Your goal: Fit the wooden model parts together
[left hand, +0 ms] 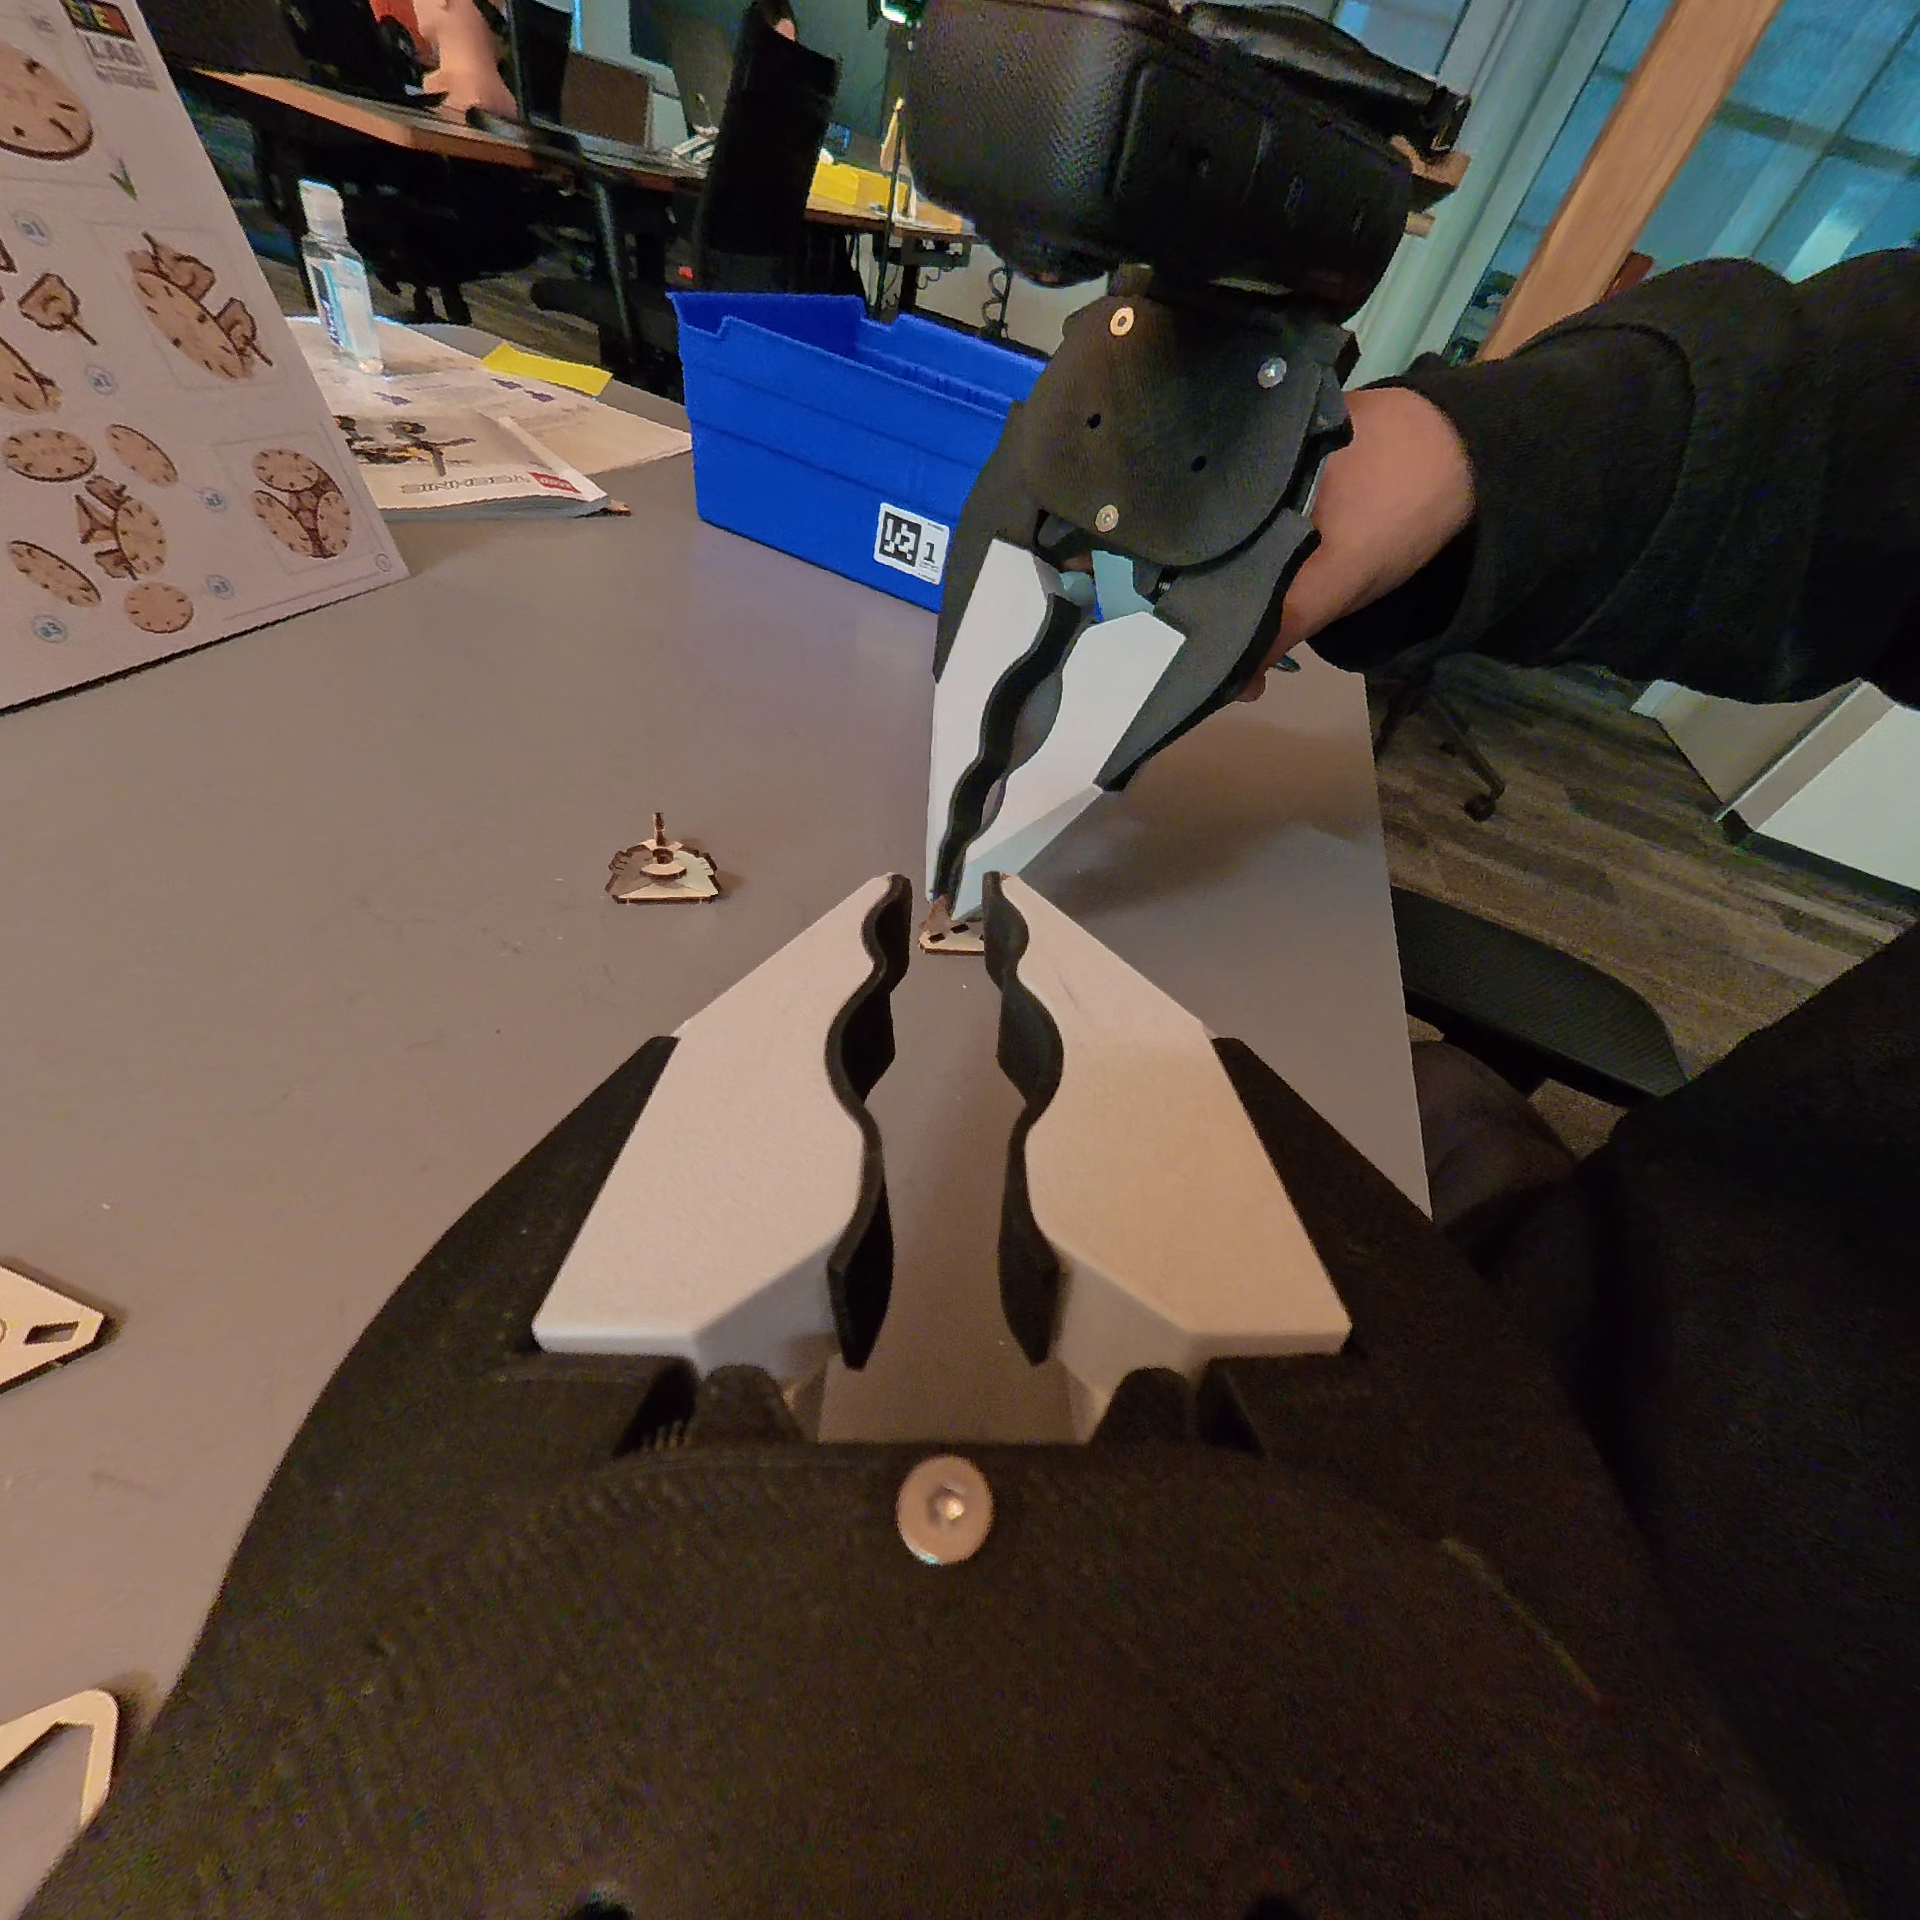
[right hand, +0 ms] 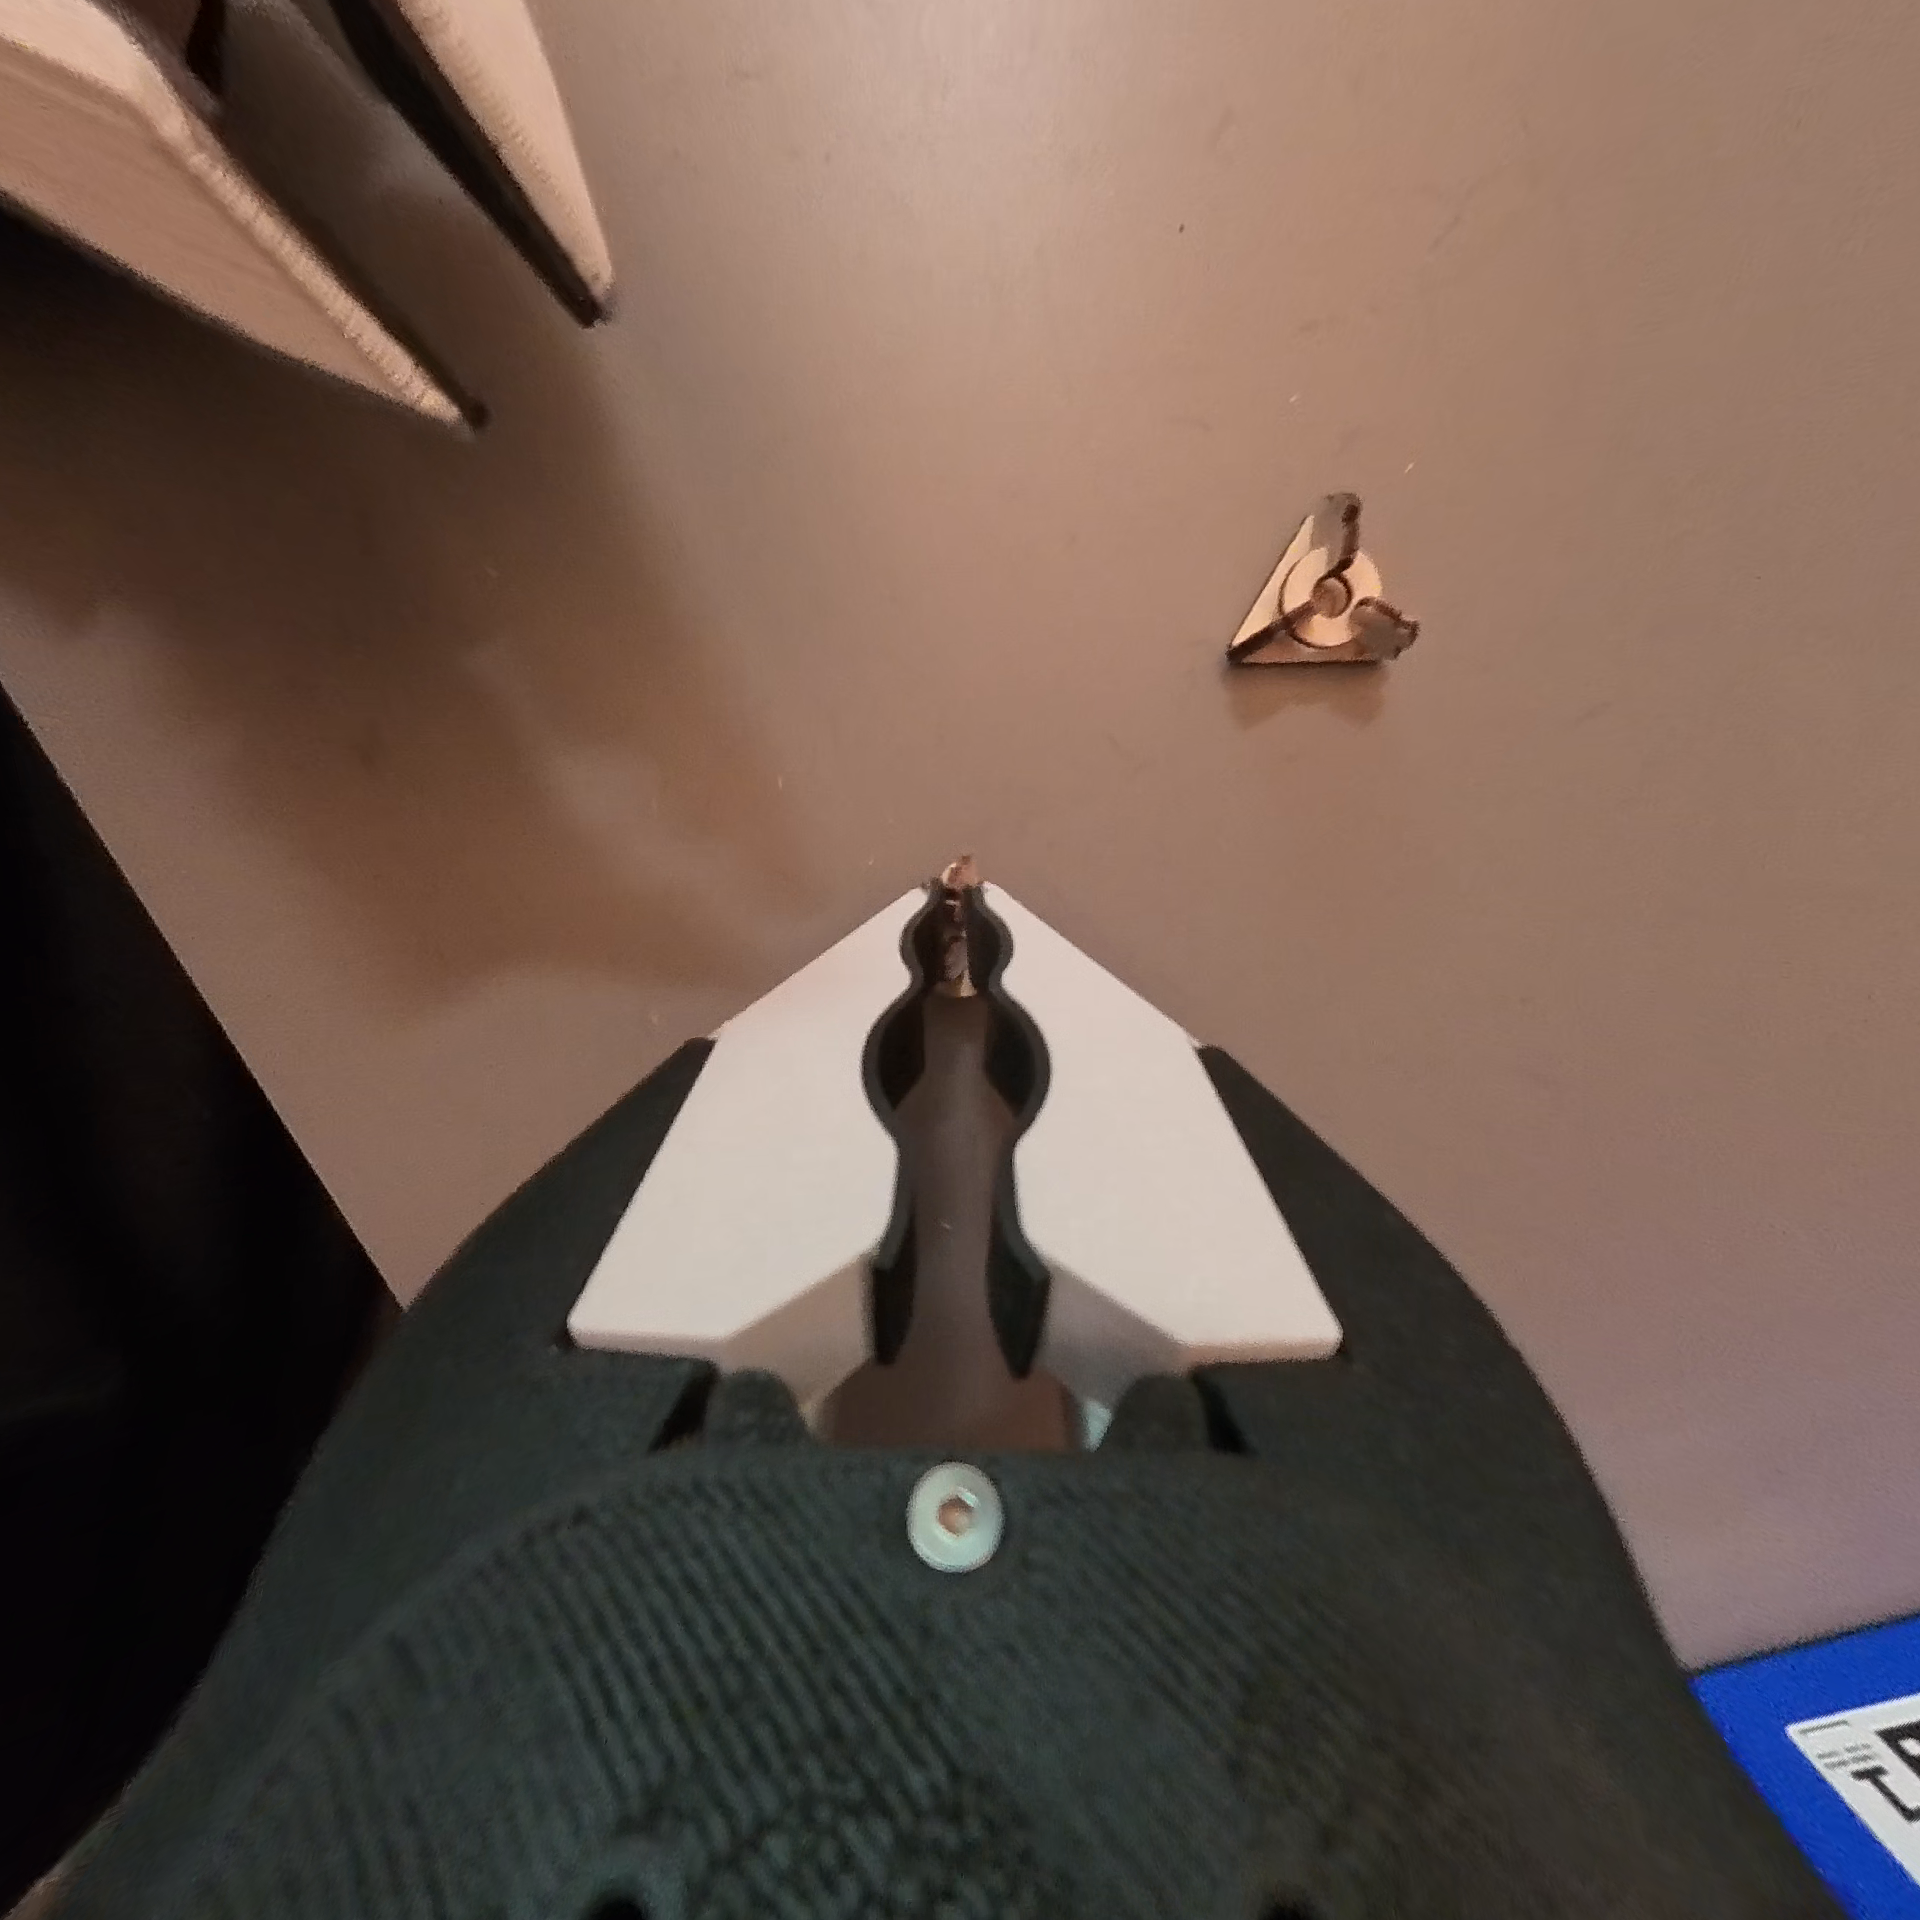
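My right gripper (right hand: 958, 894) points down at the grey table (left hand: 416, 935) and is shut on a small flat wooden piece (right hand: 954, 940), seen edge-on between its pads. In the left wrist view the same piece (left hand: 951, 935) is triangular with cutouts, and the right gripper's tips (left hand: 948, 906) pinch its top corner at the table surface. My left gripper (left hand: 945, 894) is open and empty, its fingertips just short of the piece and apart from it. The left gripper also shows in the right wrist view (right hand: 532, 366), well off the piece. A small wooden assembly with an upright peg (left hand: 665, 868) stands on the table, also in the right wrist view (right hand: 1320, 597).
A blue bin (left hand: 831, 416) stands behind the right gripper. An instruction sheet (left hand: 156, 364), a booklet (left hand: 488, 457) and a clear bottle (left hand: 338, 281) are at the back left. Two flat wooden plates (left hand: 42, 1335) (left hand: 62, 1745) lie at the left edge. The table's edge (left hand: 1392, 935) runs close on the right. Tip to tip, the grippers are about 10 centimeters apart.
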`<state>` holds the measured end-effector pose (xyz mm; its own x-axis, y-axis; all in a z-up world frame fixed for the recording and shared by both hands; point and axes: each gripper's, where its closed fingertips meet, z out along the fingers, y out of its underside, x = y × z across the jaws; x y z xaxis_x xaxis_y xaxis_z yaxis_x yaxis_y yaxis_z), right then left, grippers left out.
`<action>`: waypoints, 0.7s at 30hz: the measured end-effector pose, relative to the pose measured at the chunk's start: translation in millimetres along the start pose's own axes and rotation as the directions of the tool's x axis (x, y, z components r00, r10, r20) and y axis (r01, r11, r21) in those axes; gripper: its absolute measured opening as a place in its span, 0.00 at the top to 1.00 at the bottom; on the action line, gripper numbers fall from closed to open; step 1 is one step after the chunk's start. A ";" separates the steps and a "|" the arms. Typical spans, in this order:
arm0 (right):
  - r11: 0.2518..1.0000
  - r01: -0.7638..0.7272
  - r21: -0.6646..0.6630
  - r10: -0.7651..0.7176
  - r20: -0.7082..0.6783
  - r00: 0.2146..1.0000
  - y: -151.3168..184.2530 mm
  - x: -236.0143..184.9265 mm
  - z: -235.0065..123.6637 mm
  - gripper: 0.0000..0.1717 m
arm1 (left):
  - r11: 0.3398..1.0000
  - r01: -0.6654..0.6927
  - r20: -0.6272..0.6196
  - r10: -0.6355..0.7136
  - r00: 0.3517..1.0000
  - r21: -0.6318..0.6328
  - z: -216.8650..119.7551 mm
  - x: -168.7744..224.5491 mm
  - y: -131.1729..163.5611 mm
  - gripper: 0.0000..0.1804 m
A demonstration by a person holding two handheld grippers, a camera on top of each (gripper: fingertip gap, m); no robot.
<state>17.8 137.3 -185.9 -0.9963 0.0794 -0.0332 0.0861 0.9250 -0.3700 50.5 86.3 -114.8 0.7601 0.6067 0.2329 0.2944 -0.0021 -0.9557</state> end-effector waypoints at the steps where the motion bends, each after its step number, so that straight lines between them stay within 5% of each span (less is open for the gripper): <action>1: 1.000 -0.011 -0.002 0.011 -0.003 1.000 -0.1 0.9 -0.1 0.99 | 1.000 -0.001 0.000 0.001 1.000 0.000 0.0 0.1 0.0 0.94; 21: 0.981 -0.194 -0.005 0.193 0.062 0.979 1.6 1.2 2.4 0.99 | 1.000 0.009 -0.004 -0.009 1.000 0.003 -0.4 -0.2 -0.1 0.94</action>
<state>16.8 138.0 -188.7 -0.9588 0.2338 -0.1614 0.2773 0.8940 -0.3519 50.5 85.9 -114.7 0.7601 0.6031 0.2419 0.2995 0.0052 -0.9541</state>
